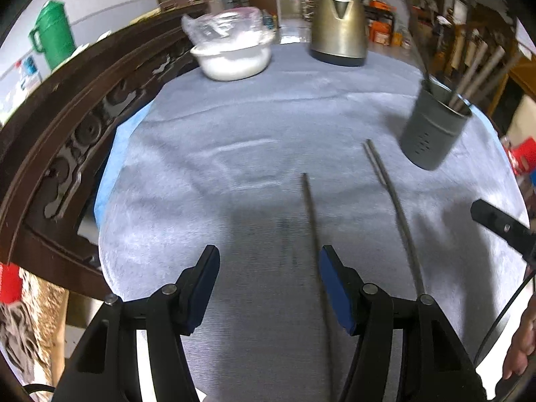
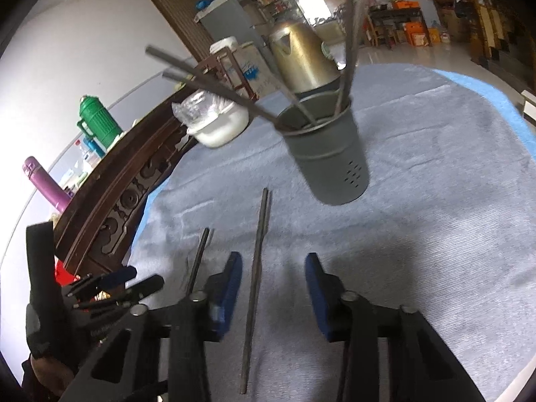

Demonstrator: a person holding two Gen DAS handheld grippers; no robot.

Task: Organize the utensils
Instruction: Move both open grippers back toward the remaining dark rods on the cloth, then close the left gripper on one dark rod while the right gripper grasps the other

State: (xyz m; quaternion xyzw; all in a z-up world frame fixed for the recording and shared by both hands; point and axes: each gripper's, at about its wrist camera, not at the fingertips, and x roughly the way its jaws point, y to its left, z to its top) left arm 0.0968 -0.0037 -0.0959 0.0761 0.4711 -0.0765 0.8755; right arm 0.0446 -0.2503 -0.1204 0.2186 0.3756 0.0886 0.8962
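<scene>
Near the grey perforated metal holder [image 2: 326, 154], 2 thin grey metal chopsticks [image 2: 256, 268] lie between the right gripper [image 2: 273, 288] fingers — parted, untouched; left gripper [image 1: 268, 284] open too.

matt grey metal chopsticks [image 2: 255, 261] lie on ribbed blue-grey cloth [image 2: 435, 201]; the kettle [image 1: 338, 26] gleams brassy.

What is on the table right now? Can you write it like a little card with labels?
table cover: grey cloth
holder: grey cup with holes, standing upright, several chopsticks sticking out
loose pieces: two chopsticks lying flat on the cloth, one between the right gripper's fingers, one by the left gripper
left gripper: open, holding nothing
right gripper: open around its chopstick, pads not touching it
behind: metal kettle, white bowl covered with plastic
</scene>
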